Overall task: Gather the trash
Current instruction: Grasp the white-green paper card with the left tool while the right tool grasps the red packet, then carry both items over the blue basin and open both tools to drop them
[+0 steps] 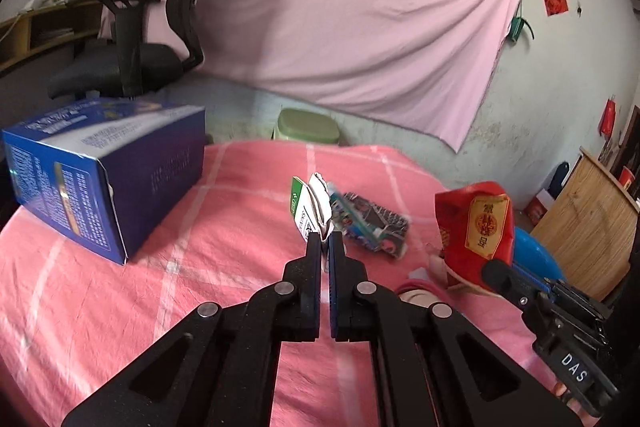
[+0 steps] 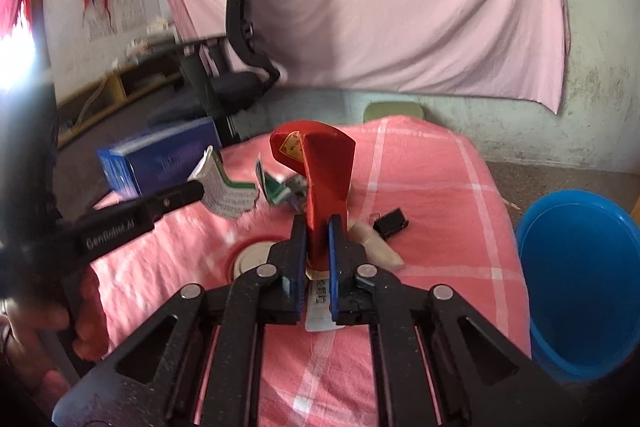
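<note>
Red packet (image 2: pixel 320 179) upright between right fingers (image 2: pixel 298 251), pinched near its base.

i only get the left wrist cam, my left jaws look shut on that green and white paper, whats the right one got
Observer: The right gripper is clamped on the red packet.
Operator: any bin in reach
Observer: Yes, an open blue bucket stands beside the table's right edge.
Operator: anything left near the right jaws
Observer: A small black clip lies on the pink cloth, just right of the packet.
</note>
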Motion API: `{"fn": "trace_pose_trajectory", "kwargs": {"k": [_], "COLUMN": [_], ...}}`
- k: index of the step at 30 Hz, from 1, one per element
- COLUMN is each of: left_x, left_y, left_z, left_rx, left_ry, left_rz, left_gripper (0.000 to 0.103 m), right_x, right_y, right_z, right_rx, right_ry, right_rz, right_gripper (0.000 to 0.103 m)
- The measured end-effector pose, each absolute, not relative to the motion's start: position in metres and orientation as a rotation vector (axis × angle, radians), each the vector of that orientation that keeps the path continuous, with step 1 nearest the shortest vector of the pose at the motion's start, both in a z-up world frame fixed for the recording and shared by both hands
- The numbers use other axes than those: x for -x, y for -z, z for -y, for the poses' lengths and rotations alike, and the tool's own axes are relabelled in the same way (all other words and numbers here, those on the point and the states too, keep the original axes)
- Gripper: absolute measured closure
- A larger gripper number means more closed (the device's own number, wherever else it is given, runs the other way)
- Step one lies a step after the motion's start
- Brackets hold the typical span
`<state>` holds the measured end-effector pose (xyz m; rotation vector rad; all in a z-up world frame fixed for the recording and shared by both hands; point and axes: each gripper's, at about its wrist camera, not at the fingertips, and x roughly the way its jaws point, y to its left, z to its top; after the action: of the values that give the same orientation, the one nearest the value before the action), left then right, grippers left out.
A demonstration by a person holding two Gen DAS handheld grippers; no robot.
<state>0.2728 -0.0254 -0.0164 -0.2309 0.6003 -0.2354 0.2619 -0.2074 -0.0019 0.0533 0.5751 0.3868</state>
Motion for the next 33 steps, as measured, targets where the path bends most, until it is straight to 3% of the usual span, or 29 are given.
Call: {"fn": "trace_pose_trajectory", "kwargs": {"k": [16,26,33], "left_x": [-0.217,-0.249,-0.284], "left_y": [-0.055,-0.069,-0.052], "left_z": [0.074,0.16,0.229], "left_rx": [0.215,0.238,0.206], "left_ry": [0.384,0.62,0.724], "left_rz": [-0.13,-0.235,-0.433], "left_gripper": [0.102,0.102,0.101], "right_x": [-0.193,-0.173,-0.179], "right_y": [-0.052,-0.059,-0.041], "right_z": [0.255,0.327,0.369], "right_rx": [-0.183,-0.237,-0.257], "right_ry": [-0.253,0.051,0.185], "right_rz": [-0.045,-0.017,-0.116], "right_gripper": [0.077,0.077,0.077]}}
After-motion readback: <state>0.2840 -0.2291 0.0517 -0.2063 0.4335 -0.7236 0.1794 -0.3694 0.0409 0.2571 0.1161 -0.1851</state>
